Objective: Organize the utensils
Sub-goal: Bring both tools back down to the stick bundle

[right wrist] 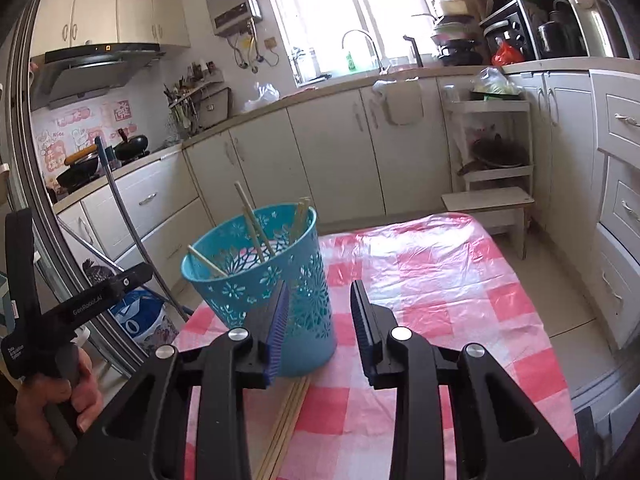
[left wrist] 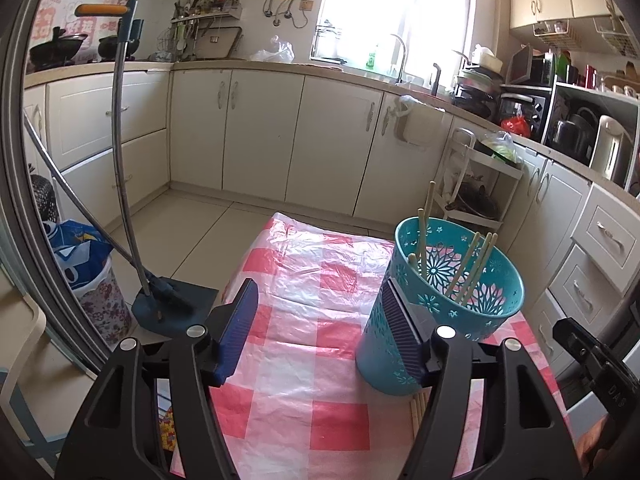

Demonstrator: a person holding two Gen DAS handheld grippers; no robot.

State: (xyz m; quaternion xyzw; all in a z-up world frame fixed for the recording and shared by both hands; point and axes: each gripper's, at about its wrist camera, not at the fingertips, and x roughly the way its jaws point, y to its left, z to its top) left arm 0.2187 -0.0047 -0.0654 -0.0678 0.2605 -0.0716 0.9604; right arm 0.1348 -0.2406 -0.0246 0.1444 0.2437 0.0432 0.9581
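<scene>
Right gripper [right wrist: 320,330]: jaws partly apart, nothing between the pads; left pad stands just in front of the bin wall, contact not confirmable.
Left gripper [left wrist: 318,330]: jaws well apart, empty; right pad close against the bin's outer wall at 3 o'clock, contact unclear.
Loose chopsticks [right wrist: 290,408]: bundle lying flat on the cloth at 6 o'clock of the bin's base, running toward the camera. Judged light, stiff, thin, inclined to roll; take hold across the middle of a stick, pads square to it.
Tablecloth [right wrist: 460,280]: thin plastic check sheet, wrinkled; judged slippery, so sticks may skid when pinched.
Teal bin [right wrist: 256,276]: upright, perforated plastic, judged light and easy to tip if nudged at the rim.
Stored chopsticks [left wrist: 474,266]: several leaning inside, tips above the rim.
Open room: bare cloth from 12 to 3 o'clock in the right wrist view.
Edges: table's far edge at 12 o'clock, floor beyond; mop handle [left wrist: 120,128] at 10 o'clock, well apart.
</scene>
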